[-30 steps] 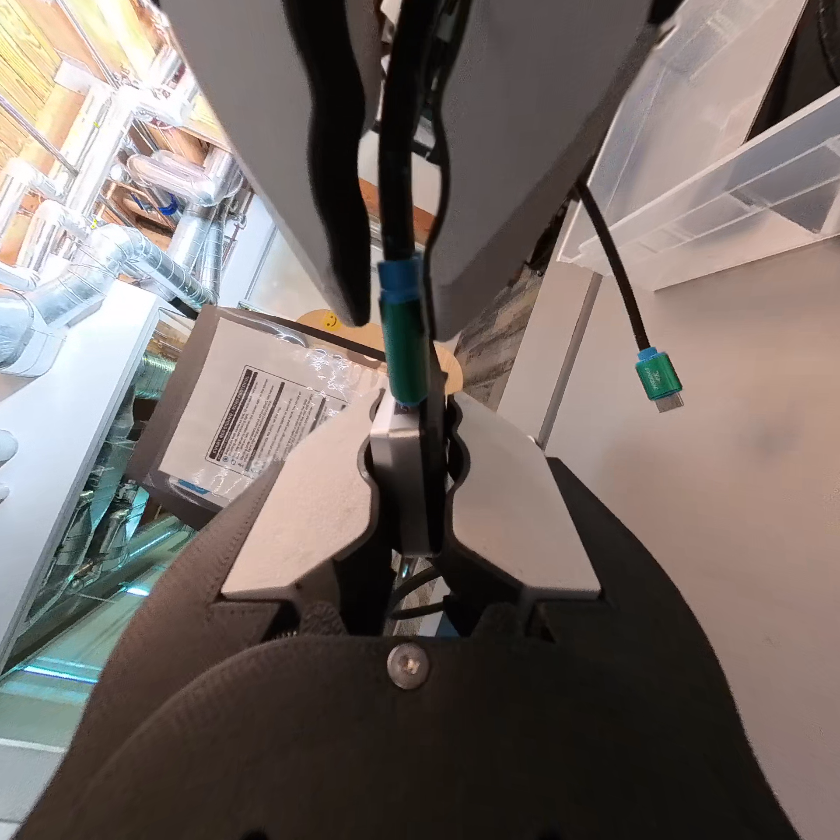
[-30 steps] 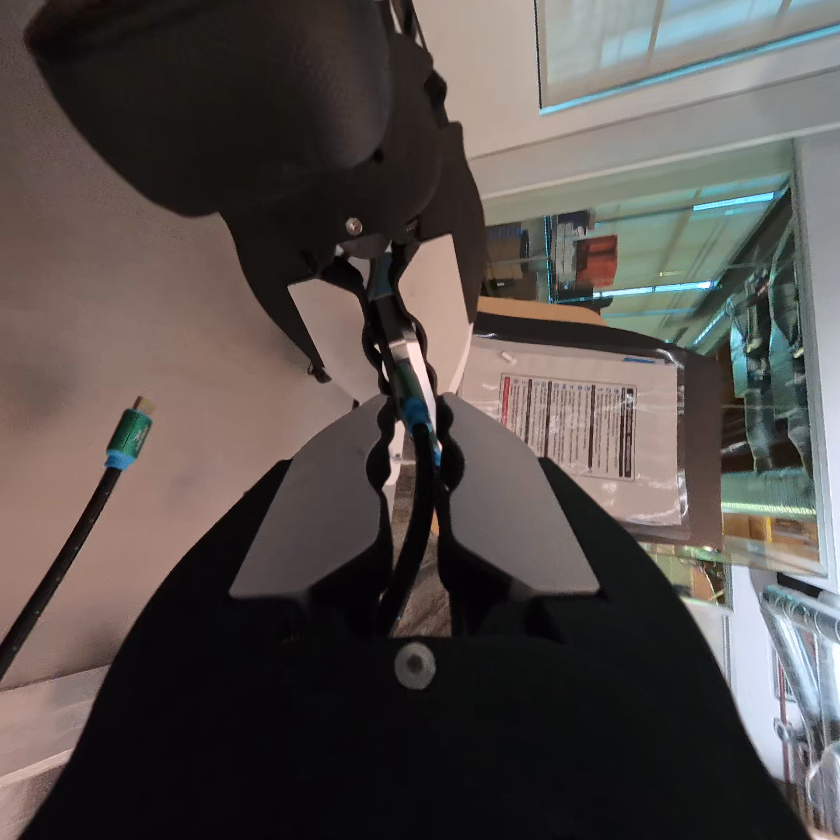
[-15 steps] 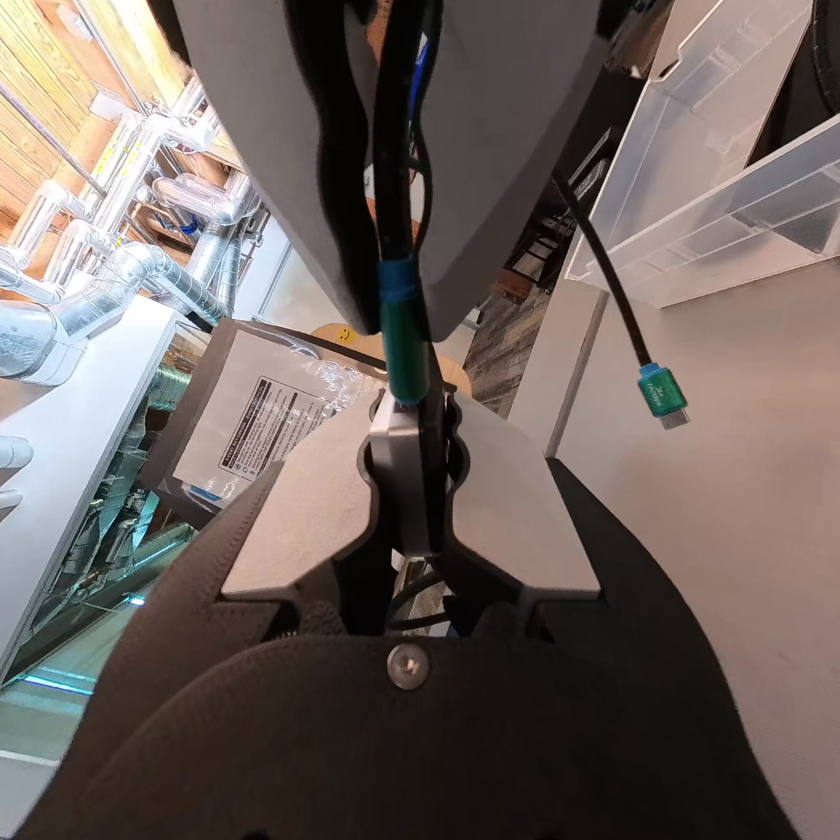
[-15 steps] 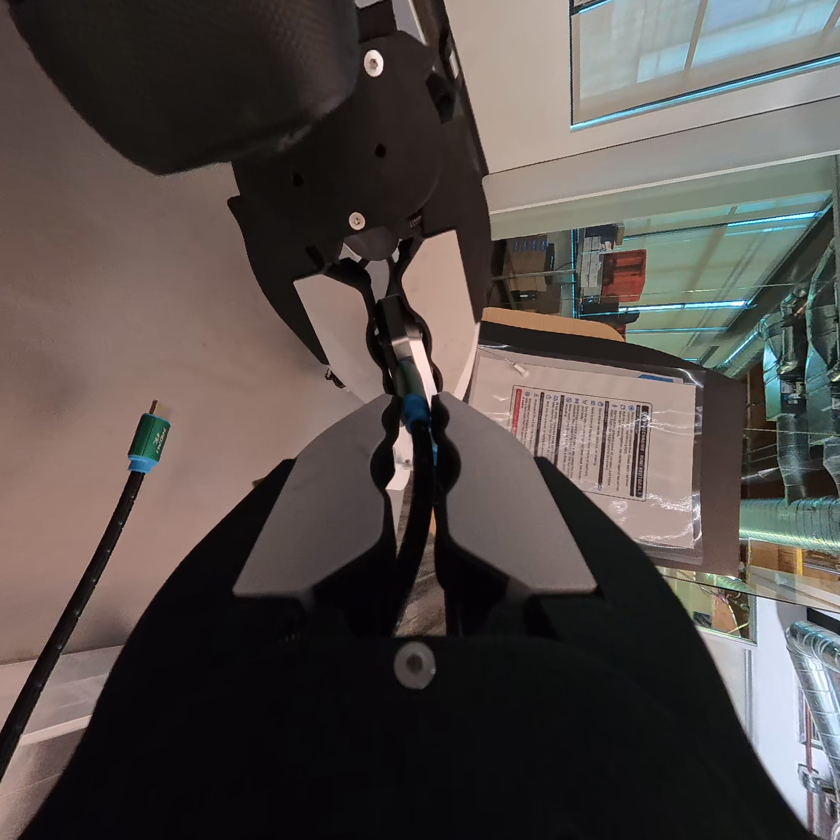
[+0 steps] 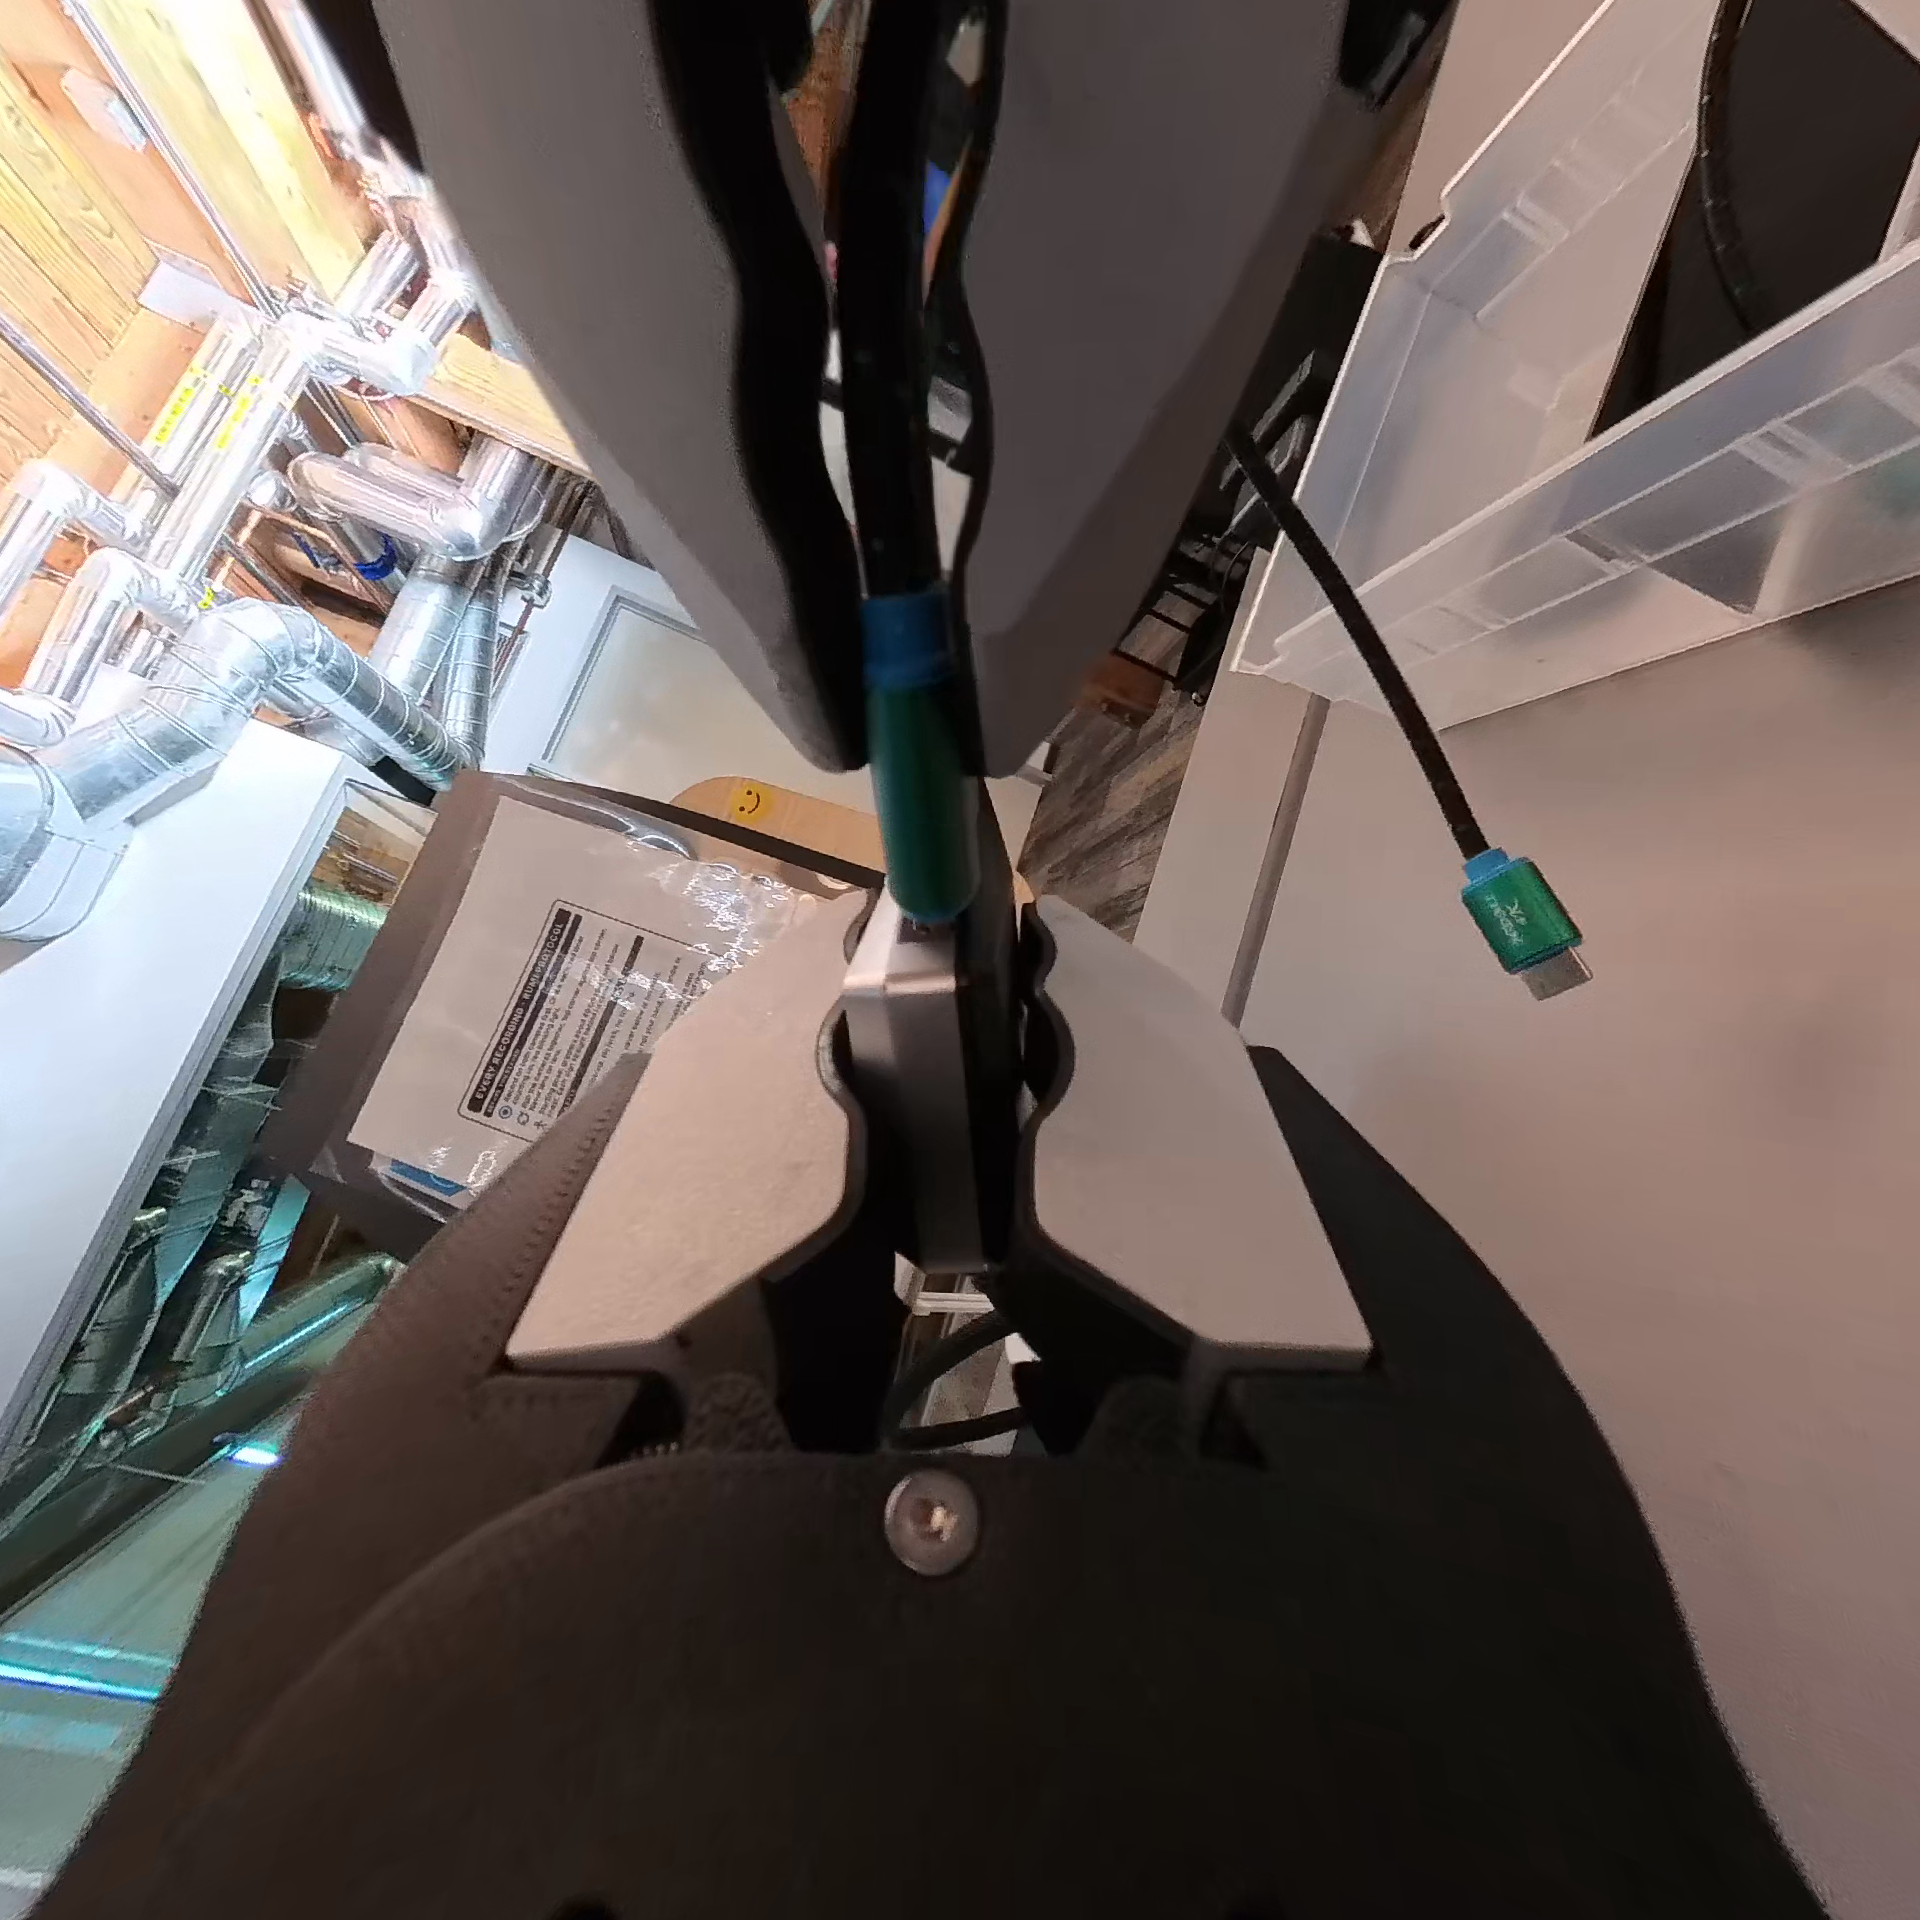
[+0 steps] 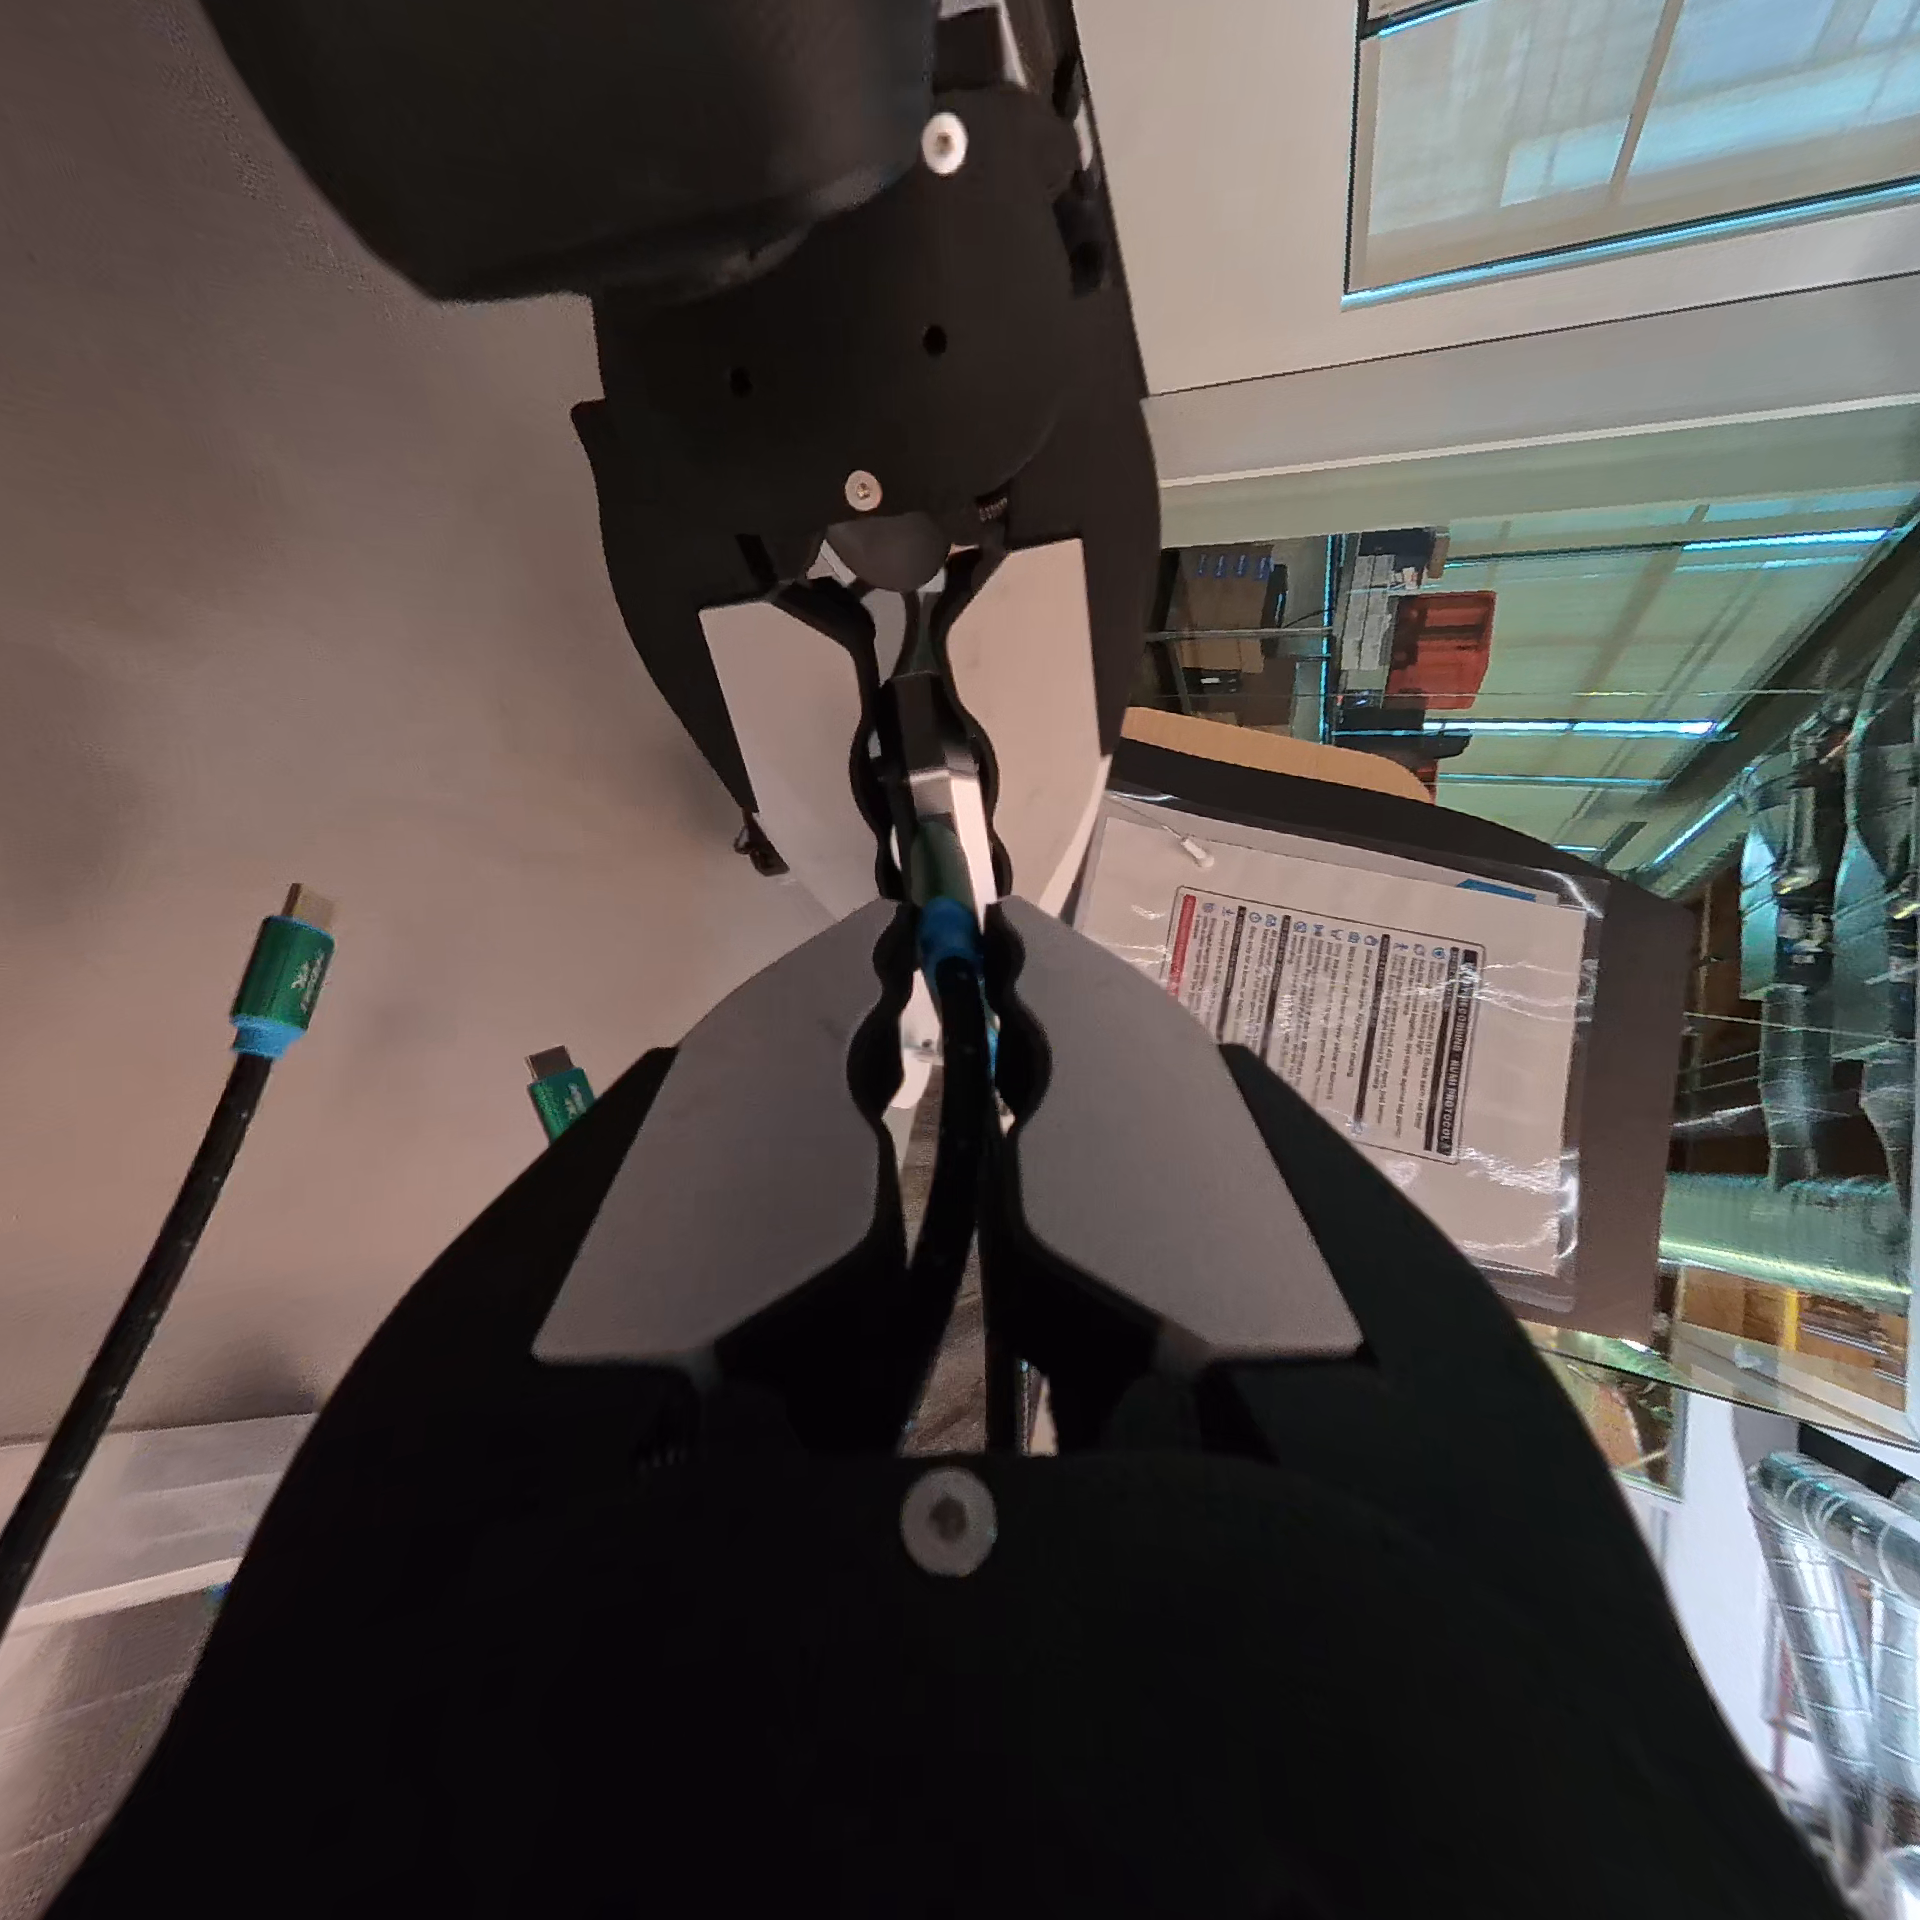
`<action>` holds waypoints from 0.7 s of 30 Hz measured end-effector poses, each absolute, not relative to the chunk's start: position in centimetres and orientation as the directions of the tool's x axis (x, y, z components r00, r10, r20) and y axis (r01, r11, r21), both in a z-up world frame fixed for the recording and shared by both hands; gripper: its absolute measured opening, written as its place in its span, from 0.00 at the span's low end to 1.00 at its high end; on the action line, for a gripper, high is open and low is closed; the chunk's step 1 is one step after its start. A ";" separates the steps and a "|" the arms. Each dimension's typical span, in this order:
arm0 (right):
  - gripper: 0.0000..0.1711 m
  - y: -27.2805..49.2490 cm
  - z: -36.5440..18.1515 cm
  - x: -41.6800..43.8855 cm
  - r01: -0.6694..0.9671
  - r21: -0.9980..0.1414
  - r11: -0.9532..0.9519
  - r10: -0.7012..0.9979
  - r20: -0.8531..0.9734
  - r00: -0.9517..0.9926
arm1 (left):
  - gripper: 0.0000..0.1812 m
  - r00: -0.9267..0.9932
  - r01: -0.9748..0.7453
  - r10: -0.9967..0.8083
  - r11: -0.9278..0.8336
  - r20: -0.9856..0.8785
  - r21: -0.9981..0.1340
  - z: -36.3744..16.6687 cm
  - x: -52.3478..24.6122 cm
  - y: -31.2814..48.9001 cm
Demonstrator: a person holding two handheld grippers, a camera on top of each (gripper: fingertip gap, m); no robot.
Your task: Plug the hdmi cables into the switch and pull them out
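Observation:
My left gripper (image 5: pixel 945 925) is shut on the switch (image 5: pixel 899 1091), a thin silver and black slab held edge-on. My right gripper (image 6: pixel 943 914) is shut on a black HDMI cable (image 6: pixel 961 1049) just behind its blue band. The cable's green plug (image 5: pixel 920 831) meets the switch's end and its metal tip is hidden, as if seated. In the right wrist view the switch (image 6: pixel 951 821) sits in the left gripper (image 6: pixel 940 862) straight ahead. The right gripper (image 5: pixel 914 764) comes down from the top of the left wrist view. Loose green-plugged cables (image 5: pixel 1522 925) (image 6: pixel 286 971) (image 6: pixel 561 1101) lie on the grey table (image 5: pixel 1610 1403).
Clear plastic bins (image 5: pixel 1558 468) stand at the table's far side. A dark board with a plastic-sleeved printed sheet (image 5: pixel 561 997) (image 6: pixel 1351 1039) stands beyond the grippers. Silver ducts and glass walls fill the background.
Both grippers stay shut on the switch and the cable, plug still at the switch. The pair has shifted a little, and a second loose plug has come into the right wrist view.

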State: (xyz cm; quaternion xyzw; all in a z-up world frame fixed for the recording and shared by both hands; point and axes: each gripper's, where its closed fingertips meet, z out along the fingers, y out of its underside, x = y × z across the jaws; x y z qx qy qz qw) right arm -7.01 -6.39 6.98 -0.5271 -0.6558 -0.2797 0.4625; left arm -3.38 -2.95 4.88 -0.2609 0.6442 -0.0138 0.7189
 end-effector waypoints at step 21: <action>0.07 -5.8 6.3 -6.5 0.967 -0.110 0.231 0.439 0.898 -0.003 | 0.14 0.144 -0.312 -0.348 0.872 -0.926 -0.376 4.5 -3.1 -3.0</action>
